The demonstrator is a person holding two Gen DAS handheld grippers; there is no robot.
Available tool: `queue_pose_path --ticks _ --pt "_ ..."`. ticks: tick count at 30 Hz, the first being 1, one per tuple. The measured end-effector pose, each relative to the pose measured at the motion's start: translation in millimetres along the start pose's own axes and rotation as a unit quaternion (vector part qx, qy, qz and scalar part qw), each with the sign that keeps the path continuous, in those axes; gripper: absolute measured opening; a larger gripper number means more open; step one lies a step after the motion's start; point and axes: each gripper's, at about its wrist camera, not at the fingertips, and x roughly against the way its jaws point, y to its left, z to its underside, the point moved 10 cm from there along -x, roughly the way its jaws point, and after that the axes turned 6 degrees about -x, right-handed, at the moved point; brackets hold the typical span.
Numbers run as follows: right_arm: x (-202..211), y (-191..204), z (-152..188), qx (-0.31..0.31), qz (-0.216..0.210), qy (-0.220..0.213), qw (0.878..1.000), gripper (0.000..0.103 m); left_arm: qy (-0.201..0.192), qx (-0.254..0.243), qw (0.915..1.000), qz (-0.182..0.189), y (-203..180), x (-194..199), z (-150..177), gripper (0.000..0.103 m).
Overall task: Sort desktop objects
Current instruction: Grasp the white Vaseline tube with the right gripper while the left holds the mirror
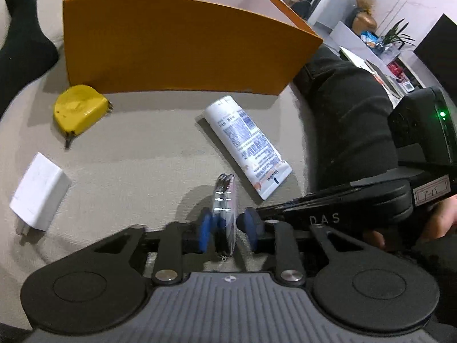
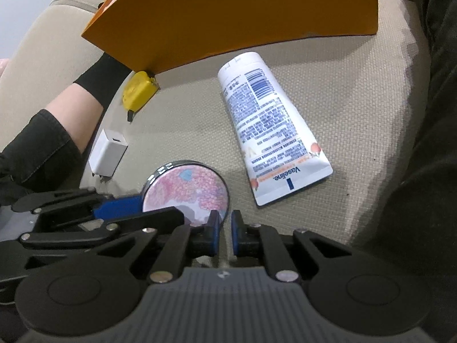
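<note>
A round compact mirror with a pink patterned lid stands on edge between my left gripper's blue pads (image 1: 205,233). My left gripper (image 1: 228,225) has some gap at its right pad; the mirror (image 1: 225,200) touches the left pad. In the right wrist view the mirror (image 2: 185,193) shows its lid, with the left gripper's finger (image 2: 120,208) against it. My right gripper (image 2: 225,228) is nearly shut and empty, just right of the mirror's edge. A white Vaseline tube (image 2: 271,125) lies flat ahead, also in the left wrist view (image 1: 247,145). An orange box (image 1: 177,45) stands behind.
A yellow tape measure (image 1: 77,110) lies by the box's front left corner. A white charger plug (image 1: 38,193) lies at the left. The surface is beige fabric (image 2: 357,100). A person's dark-clothed legs (image 1: 351,120) lie at the right and a socked foot (image 1: 22,37) at the far left.
</note>
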Motion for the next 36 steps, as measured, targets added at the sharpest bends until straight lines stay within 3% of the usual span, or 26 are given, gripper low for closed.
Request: queue_pose_path --ticks 3,5,9,11,15,18,23,27,31,36 --pt "5 2 0 0.008 0.013 -0.011 1.000 0.016 0.006 0.016 0.9998 0.003 2 -5 4 0.015" --pt "17 4 -3 0.022 0.030 -0.037 0.999 0.027 0.000 0.017 0.9998 0.003 1 -2 3 0.015" --pt "48 4 -17 0.055 0.065 -0.095 0.992 0.037 -0.008 0.024 0.9997 0.006 2 0 0 0.015" --pt "55 0 -29 0.081 0.108 -0.121 0.983 0.053 -0.015 0.029 0.9994 0.008 3 1 -4 0.015" --pt "43 -12 -43 0.093 0.131 -0.101 0.982 0.055 -0.029 0.037 0.9989 0.001 9 3 -12 0.015" --pt "23 -19 -46 0.089 0.151 -0.083 0.981 0.050 -0.032 0.046 0.9984 -0.004 15 3 -15 0.015" --pt "15 -24 -48 0.078 0.130 -0.071 0.986 0.055 -0.030 0.056 0.9979 -0.005 21 1 -15 0.015" --pt "12 -17 -45 0.091 0.127 -0.069 0.985 0.045 -0.029 0.058 0.9979 -0.001 20 -1 -17 0.015" --pt "17 -16 -43 0.075 0.098 -0.069 0.990 0.021 -0.031 0.063 0.9975 -0.002 21 -1 -18 0.015" --pt "32 1 -40 0.082 0.080 -0.090 0.989 0.012 -0.040 0.067 0.9969 -0.009 22 2 -20 0.015"
